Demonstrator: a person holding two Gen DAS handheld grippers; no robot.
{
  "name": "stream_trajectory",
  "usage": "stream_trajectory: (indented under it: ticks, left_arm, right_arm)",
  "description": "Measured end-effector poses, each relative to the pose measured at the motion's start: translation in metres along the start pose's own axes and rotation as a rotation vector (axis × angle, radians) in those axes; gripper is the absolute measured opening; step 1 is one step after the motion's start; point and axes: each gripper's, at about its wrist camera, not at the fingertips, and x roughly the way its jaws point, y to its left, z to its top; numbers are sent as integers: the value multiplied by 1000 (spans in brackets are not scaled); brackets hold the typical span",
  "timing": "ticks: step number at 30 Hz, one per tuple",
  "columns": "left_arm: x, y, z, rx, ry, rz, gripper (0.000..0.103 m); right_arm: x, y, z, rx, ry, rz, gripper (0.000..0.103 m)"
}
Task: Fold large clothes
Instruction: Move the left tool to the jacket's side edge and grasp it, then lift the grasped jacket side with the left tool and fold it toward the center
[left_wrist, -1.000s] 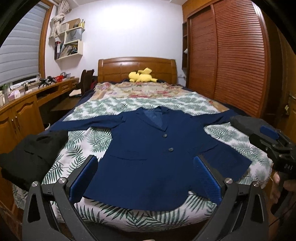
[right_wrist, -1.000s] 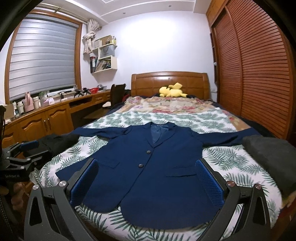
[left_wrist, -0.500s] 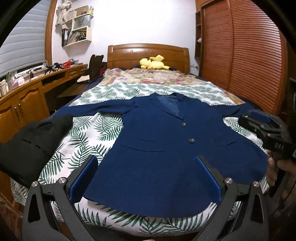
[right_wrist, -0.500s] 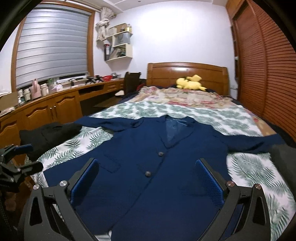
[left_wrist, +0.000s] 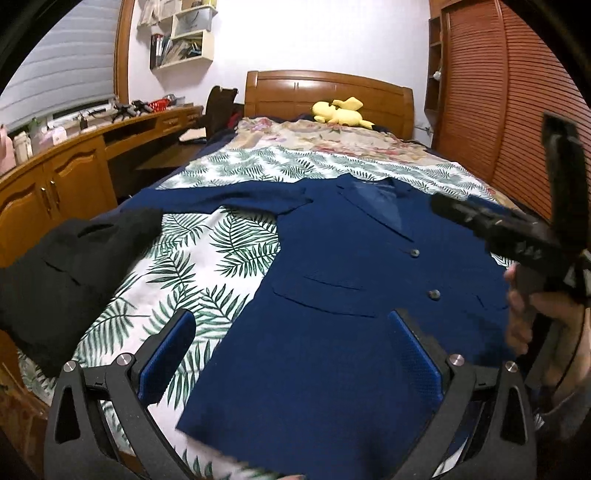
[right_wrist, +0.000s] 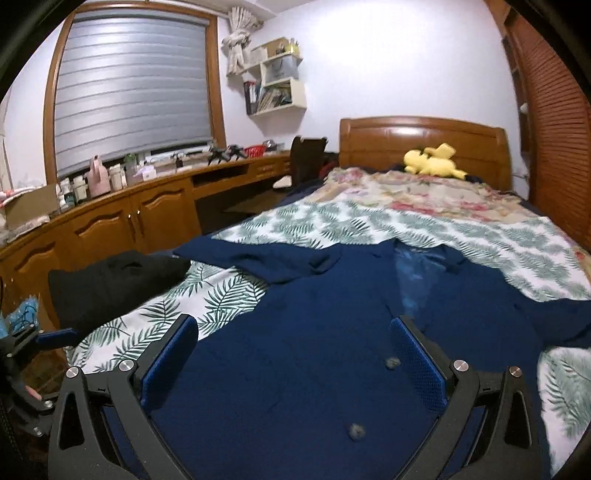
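This is a bedroom in a home. A bed (right_wrist: 369, 229) with a wooden headboard (right_wrist: 424, 144) and leaf-print sheet fills the room, a yellow plush toy (right_wrist: 432, 162) at its head end. A louvered wooden wardrobe (left_wrist: 517, 103) lines one side; a long wooden counter (right_wrist: 147, 195) with cupboard doors runs under a window with a lowered blind (right_wrist: 129, 88). Wall shelves (right_wrist: 277, 85) hold books.

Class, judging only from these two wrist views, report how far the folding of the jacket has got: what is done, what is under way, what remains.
Done: the navy blazer lies spread flat, front up and buttoned, sleeves out, on the leaf-print bedspread.
Under way: the left gripper and right gripper are both open over its lower half, gripping nothing.
Left: every fold; no sleeve or side is turned in yet.
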Motion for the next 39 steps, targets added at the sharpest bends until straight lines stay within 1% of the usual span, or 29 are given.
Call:
stream_trajectory:
  ticks: [2, 4, 6, 9, 12, 15, 16, 21, 27, 30, 33, 37, 39]
  left_arm:
    - [13, 8, 8, -16, 12, -27, 103]
    - [28, 17, 18, -19, 21, -41, 103]
    - [46, 26, 30, -25, 33, -48, 103]
    - [70, 42, 52, -66, 50, -80, 102]
    - [95, 57, 74, -94, 56, -99, 97]
    - [128, 73, 97, -127, 78, -118, 89]
    - [137, 78, 103, -140, 85, -121, 85]
    - [187, 102, 126, -188, 117, -94, 79]
    - [249, 131, 140, -298, 175, -98, 74]
    - [281, 149, 143, -389, 213, -115, 73]
    - [306, 160, 143, -473, 253, -127, 68]
    - [326, 168, 138, -536, 296, -104, 65]
    - [332, 170, 136, -548, 300, -88, 62]
  right_arm:
    - [13, -4, -4, -21, 21, -16, 103]
    - [27, -11, -13, -44, 66, -45, 103]
    - [34, -18, -20, -41, 101, -50, 103]
    - [42, -29, -26, -36, 145, -53, 103]
    - [52, -35, -25, -26, 179, -50, 103]
    - [62, -34, -21, -31, 208, -49, 103]
    - [65, -28, -18, -36, 216, -51, 103]
    - [67, -29, -16, -50, 249, -55, 103]
    - [73, -32, -12, -31, 273, -39, 103]
    - [79, -30, -12, -30, 277, -30, 103]
    - [83, -30, -10, -25, 273, -24, 103]
    - [82, -30, -11, -19, 269, -20, 103]
    - [82, -30, -11, -18, 268, -20, 103]
